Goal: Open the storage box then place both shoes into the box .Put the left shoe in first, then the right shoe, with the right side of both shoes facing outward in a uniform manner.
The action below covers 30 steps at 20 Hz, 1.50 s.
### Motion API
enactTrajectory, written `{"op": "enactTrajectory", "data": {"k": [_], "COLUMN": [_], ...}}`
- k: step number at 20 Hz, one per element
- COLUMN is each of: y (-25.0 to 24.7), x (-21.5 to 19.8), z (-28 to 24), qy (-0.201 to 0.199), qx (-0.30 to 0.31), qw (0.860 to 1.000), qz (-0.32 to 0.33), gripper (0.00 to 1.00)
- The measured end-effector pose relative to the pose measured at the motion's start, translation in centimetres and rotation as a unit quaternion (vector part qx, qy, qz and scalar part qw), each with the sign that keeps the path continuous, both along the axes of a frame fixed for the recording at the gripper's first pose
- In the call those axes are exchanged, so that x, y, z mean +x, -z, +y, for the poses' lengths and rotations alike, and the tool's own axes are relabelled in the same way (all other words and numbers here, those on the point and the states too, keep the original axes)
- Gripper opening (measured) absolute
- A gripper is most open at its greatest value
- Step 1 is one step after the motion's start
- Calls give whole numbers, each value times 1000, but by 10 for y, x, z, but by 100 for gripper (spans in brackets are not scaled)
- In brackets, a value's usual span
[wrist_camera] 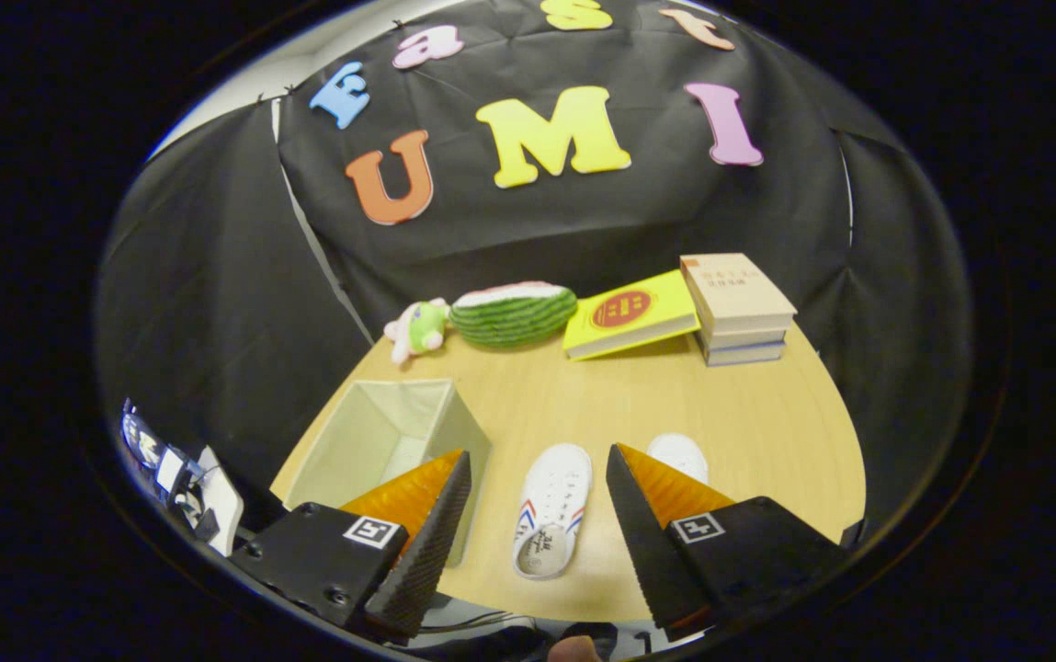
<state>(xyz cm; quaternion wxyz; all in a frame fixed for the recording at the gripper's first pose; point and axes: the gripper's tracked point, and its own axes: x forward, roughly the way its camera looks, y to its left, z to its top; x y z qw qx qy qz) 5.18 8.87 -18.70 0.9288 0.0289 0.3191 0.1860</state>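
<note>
- One white shoe [553,508] lies on the table [583,405] in the gap between the fingers, long axis near to far, toe far, opening near.
- A second shoe [677,454] sits right of it; the right finger hides all but its toe.
- The gripper [539,515] hangs above, spread wide, holding nothing.
- The storage box [390,437] stands left of the shoes, top open, its near corner behind the left finger.
- Far off: a plush toy [417,328], a watermelon cushion [513,313], a yellow book [630,314], stacked books [737,308].

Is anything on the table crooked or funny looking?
The yellow book leans tilted against the stack of books instead of lying flat. The storage box is open, and the gripper is open above a white shoe.
</note>
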Motion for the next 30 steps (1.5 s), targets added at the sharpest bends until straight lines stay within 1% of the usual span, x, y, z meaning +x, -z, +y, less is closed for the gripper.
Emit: {"op": "enactTrajectory", "data": {"k": [4, 7, 9, 13, 14, 15, 16, 17, 18, 20, 21, 23, 24, 25, 30], "y": [74, 121, 151, 197, 204, 211, 216, 219, 218, 219, 218, 218, 217, 217, 207], "x": [0, -3, 1, 3, -1, -2, -1, 0, 0, 0, 0, 1, 2, 2, -2], "z": [-7, -3, -4, -4, 1, 4, 7, 10, 12, 9, 9, 8, 6, 7, 16], "qy": [-14, -37, -43, -42, -47, -48, -47, -45, -40, -38, -33, -7, -2, -3, 12], "qx": [-18, -32, -46, -44, -37, -31, -26, -18, -14, -14, -7, 20, 29, 36, 90], "qw": [997, 991, 986, 975, 971, 968, 966, 964, 963, 962, 961, 956, 953, 952, 944], "qz": [77, 128, 154, 215, 231, 245, 253, 260, 265, 270, 275, 292, 301, 305, 316], "gripper": [92, 91, 88, 75, 67, 64, 53, 48, 36, 28, 27, 19, 8, 6, 6]}}
